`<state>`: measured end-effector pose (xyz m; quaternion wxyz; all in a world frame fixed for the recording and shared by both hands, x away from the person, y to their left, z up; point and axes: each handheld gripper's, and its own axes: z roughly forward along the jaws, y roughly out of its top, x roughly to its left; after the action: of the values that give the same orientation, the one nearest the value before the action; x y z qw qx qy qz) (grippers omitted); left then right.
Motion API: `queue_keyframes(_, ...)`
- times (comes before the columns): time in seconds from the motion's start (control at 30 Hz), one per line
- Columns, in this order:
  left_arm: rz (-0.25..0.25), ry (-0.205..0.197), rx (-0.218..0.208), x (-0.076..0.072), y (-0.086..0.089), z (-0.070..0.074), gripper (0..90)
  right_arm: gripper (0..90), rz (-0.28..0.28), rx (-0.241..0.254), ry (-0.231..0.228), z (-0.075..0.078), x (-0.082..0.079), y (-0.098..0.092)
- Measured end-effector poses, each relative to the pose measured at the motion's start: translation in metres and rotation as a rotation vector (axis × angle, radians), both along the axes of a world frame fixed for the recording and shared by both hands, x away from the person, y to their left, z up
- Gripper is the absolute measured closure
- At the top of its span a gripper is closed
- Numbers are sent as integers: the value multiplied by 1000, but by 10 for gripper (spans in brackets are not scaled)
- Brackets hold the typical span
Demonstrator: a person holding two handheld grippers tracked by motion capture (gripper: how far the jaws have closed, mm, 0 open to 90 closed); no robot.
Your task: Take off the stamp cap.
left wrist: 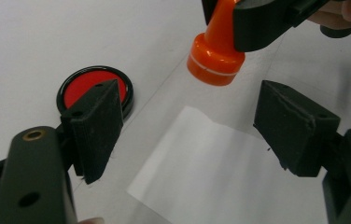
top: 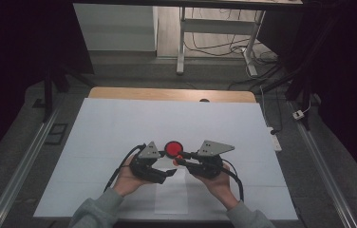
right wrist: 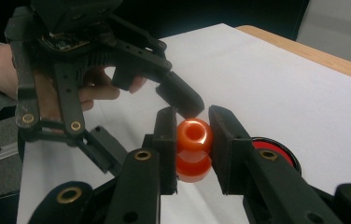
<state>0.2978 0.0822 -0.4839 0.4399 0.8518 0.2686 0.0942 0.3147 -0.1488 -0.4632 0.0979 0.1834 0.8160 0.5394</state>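
Now right gripper [right wrist: 191, 140] clenched on orange stamp [right wrist: 193, 148]; left gripper [left wrist: 185, 126] wide open, empty, above paper [left wrist: 220, 172].

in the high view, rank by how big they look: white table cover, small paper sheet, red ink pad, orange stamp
1. white table cover
2. small paper sheet
3. red ink pad
4. orange stamp, mostly hidden by the right tongs, so its rank is unsure

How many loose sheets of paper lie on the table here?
1. A single small white sheet lies on the white table cover, near the person's edge, between the left gripper and right gripper. Another could be hidden under the hands.
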Motion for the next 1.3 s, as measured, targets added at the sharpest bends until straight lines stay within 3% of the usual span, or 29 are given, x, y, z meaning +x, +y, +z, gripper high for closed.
queue_keyframes(0.23,-5,1,9,0,-9,-3,232,721,5,-6,-1,-1,-1,2)
queue_keyframes(0.5,-8,-16,20,0,-13,-5,291,721,6,-9,3,-2,0,2)
queue_keyframes(0.7,-15,-23,19,0,-14,-6,368,721,6,-9,3,-2,0,2)
queue_keyframes(1.3,-10,-95,44,-3,-17,-8,589,721,7,3,14,-3,0,2)
